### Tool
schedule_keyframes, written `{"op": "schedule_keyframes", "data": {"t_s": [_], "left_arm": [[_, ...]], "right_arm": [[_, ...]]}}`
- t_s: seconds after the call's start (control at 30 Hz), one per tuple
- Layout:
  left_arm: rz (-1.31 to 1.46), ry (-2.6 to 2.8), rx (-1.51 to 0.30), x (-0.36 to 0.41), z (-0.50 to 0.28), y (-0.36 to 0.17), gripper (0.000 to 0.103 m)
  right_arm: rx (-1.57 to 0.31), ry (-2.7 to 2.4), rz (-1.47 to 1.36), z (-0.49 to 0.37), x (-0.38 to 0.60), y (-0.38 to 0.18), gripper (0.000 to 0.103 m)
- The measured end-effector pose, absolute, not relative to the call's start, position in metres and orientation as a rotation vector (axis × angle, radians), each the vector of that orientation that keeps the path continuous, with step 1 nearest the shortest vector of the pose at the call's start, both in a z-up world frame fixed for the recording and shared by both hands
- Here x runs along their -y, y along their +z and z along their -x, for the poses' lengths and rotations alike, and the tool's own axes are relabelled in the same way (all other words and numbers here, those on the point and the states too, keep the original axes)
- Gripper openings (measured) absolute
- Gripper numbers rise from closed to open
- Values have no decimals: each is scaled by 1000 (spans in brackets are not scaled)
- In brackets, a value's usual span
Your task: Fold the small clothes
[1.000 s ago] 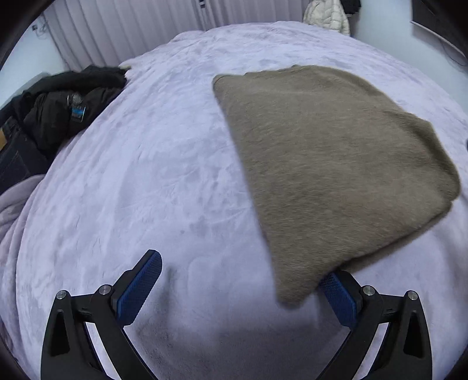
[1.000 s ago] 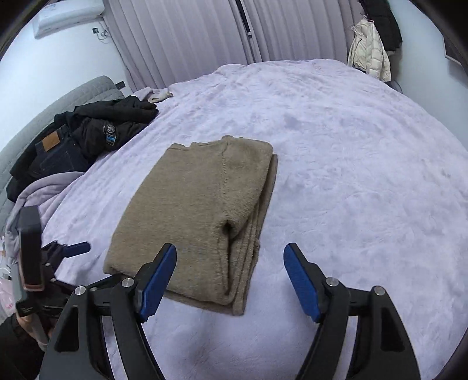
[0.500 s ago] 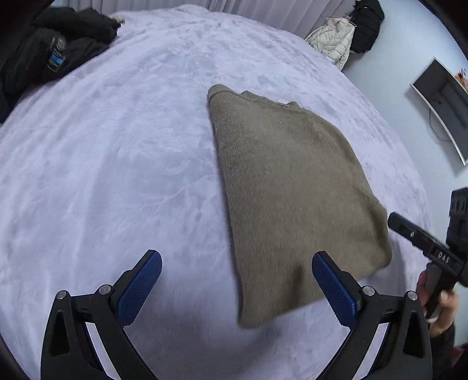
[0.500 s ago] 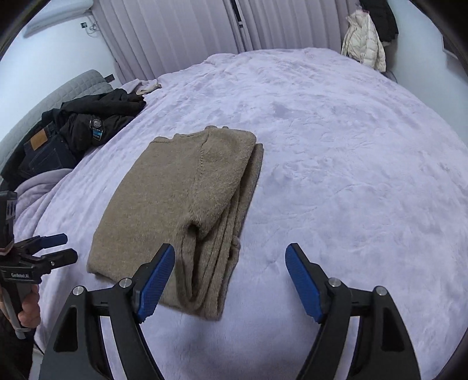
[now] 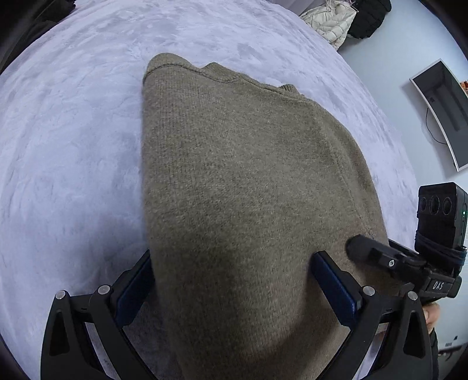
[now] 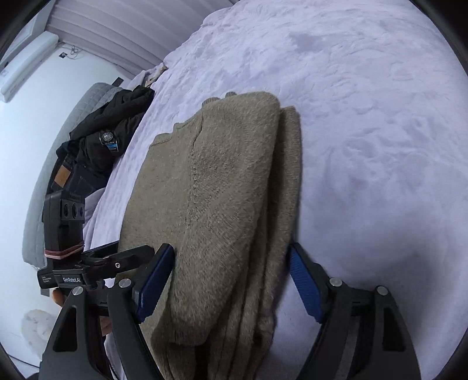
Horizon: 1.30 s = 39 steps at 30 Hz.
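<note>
Lilac plush bedspread (image 5: 73,140); black jacket (image 6: 117,128) and jeans (image 6: 67,178) heaped at its edge; cream puffer coat (image 5: 327,20); wall screen (image 5: 441,111).

Soft, even daylight fills both views, cool and slightly bluish on the lilac bedspread (image 5: 73,131). Shadows are faint: a diffuse dark patch lies on the folded brown sweater (image 5: 234,190) and the bedspread just ahead of the left claw (image 5: 231,289). There is no glare. Both views are sharp at the centre; knit texture reads clearly. Fisheye distortion bulges the bed into a dome and bends the wall-mounted screen (image 5: 441,114), with black vignetting in the corners.
</note>
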State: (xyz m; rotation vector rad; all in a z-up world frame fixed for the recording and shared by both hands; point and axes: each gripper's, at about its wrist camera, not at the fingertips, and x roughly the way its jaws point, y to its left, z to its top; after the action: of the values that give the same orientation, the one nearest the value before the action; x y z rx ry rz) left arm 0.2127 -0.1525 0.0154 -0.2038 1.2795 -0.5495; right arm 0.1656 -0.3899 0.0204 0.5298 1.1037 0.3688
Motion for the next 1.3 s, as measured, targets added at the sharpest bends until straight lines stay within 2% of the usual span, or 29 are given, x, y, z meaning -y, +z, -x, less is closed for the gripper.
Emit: {"op": "schedule_keyframes", "data": {"t_s": [0.03, 0.07, 0.13, 0.17, 0.2, 0.23, 0.27, 0.33, 0.57, 0.83, 1.1, 1.3], "left_arm": [[212, -560, -1271, 154, -212, 16, 103], [212, -574, -1261, 154, -211, 16, 98], [182, -591, -1233, 156, -205, 23, 81], [171, -589, -1221, 156, -204, 27, 68], [171, -587, -1213, 154, -202, 32, 61], [179, -588, -1209, 151, -202, 36, 50], [191, -596, -1211, 148, -203, 40, 40], [191, -604, -1203, 143, -199, 51, 38], [153, -599, -1199, 134, -170, 86, 38], [112, -641, -1144, 100, -83, 125, 38], [110, -626, -1132, 69, -8, 127, 38], [114, -608, -1131, 53, 30, 104, 38]], "right_arm": [[-1093, 368, -514, -167, 385, 20, 87], [-1079, 362, -490, -167, 378, 20, 87], [-1066, 360, -446, -166, 369, 23, 83], [-1062, 370, -432, -165, 366, 26, 75], [-1058, 381, -424, -163, 363, 29, 60], [-1045, 379, -416, -160, 363, 34, 49], [-1035, 381, -408, -158, 361, 40, 43], [-1021, 381, -411, -154, 359, 51, 40], [-991, 373, -374, -132, 337, 91, 39], [-953, 417, -338, -58, 313, 134, 39], [-937, 452, -291, 19, 278, 142, 39], [-941, 466, -266, 58, 261, 125, 39]]}}
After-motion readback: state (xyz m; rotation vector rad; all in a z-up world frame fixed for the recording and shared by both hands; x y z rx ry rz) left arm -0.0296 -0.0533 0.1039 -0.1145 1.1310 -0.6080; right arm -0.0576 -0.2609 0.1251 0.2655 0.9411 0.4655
